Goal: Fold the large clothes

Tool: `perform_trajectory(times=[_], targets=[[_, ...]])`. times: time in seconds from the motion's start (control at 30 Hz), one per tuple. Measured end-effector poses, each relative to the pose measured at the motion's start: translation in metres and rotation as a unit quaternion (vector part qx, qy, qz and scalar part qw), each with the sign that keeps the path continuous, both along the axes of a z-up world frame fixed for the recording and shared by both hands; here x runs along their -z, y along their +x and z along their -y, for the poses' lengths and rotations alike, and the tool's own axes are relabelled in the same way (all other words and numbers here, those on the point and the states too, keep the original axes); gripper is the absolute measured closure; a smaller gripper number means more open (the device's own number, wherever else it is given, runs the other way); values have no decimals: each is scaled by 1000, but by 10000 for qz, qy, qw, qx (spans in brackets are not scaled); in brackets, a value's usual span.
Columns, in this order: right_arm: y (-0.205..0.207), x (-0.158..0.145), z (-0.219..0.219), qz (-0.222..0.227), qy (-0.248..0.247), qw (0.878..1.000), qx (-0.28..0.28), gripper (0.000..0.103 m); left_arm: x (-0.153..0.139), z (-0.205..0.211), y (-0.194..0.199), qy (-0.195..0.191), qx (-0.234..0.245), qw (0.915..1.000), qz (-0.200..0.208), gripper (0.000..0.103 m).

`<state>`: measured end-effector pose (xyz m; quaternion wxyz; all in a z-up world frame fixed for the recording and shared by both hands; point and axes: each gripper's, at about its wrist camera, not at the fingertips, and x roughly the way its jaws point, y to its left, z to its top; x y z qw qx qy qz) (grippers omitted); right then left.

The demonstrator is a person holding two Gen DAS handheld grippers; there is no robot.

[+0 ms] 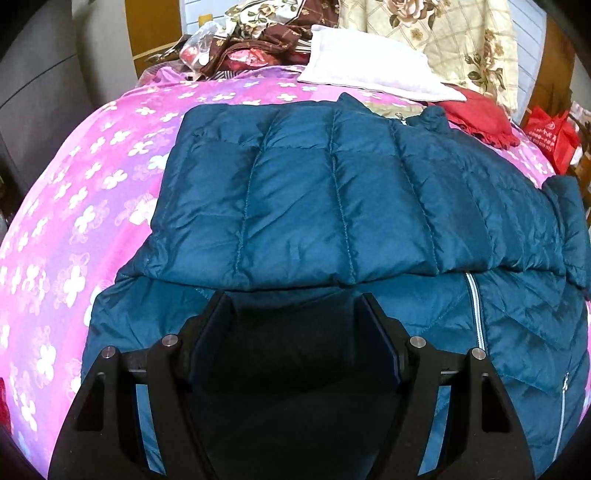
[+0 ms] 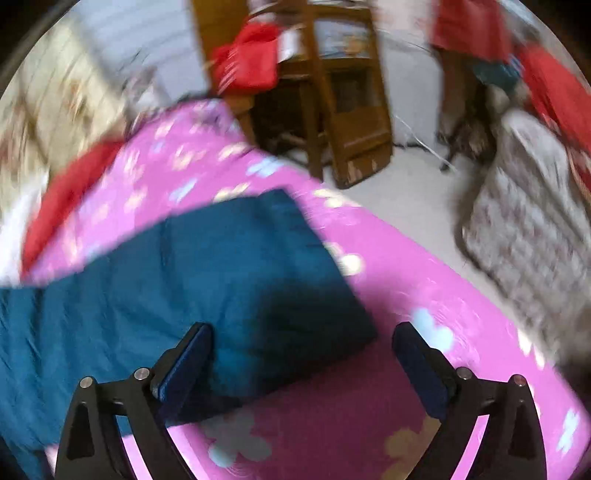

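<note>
A teal quilted puffer jacket [image 1: 314, 192] lies on the pink flowered bed cover [image 1: 74, 229], with one part folded over the rest; a white zipper [image 1: 476, 314] shows at the right. My left gripper [image 1: 293, 299] is open just above the jacket's near part, jaws wide apart and empty. In the blurred right wrist view, a sleeve or corner of the jacket [image 2: 229, 273] lies flat on the bed cover [image 2: 388, 295]. My right gripper [image 2: 301, 334] is open, its jaws standing on either side of that corner's near edge.
A white folded cloth [image 1: 369, 62], a red garment [image 1: 476, 118], brown patterned fabrics [image 1: 266, 33] and a floral quilt [image 1: 443, 40] lie at the bed's far side. A red bag [image 1: 550, 136] stands beside the bed. A wooden chair [image 2: 332, 92] and a patterned mattress [image 2: 528, 221] stand on the floor.
</note>
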<state>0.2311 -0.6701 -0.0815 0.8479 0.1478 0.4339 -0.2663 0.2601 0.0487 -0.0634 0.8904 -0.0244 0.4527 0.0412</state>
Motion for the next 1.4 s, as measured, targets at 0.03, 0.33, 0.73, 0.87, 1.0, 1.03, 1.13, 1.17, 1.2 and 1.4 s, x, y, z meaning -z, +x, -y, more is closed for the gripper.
perform_trajectory(times=[0.03,0.33,0.73,0.87,1.0,1.03,1.13,1.17,1.2,1.4], targets=[[5,-2,-12,28,-135,9994,-307,18,0,0,0,45,-5,10000,12,31],[-3,-55,-81,97,-1560,9867,-454,95,-10,-19,0,-81,-270,9996,98,31],[24,-135,-333,1404,-2140,9433,-2114,95,-23,-70,2,-460,-891,9949,126,31],[47,-95,-447,1344,-1921,9252,-2984,95,-29,-85,4,-371,-1092,9932,183,31],[61,-47,-549,1075,-1936,8964,-3839,95,-28,-93,5,-507,-1160,9918,152,31],[60,-37,-570,968,-2041,8867,-4035,96,-28,-94,5,-531,-1165,9917,141,31],[56,-8,-625,653,-2877,8460,-4441,95,-29,-94,7,-576,-1149,9916,135,31],[55,-3,-630,590,-3034,8390,-4478,93,-30,-94,7,-582,-1134,9917,142,31],[52,3,-636,496,-3229,8303,-4515,88,-30,-92,7,-572,-1124,9919,150,31],[13,-17,-609,799,-2940,8353,-4577,12,-30,-89,8,-581,-1058,9926,136,31]])
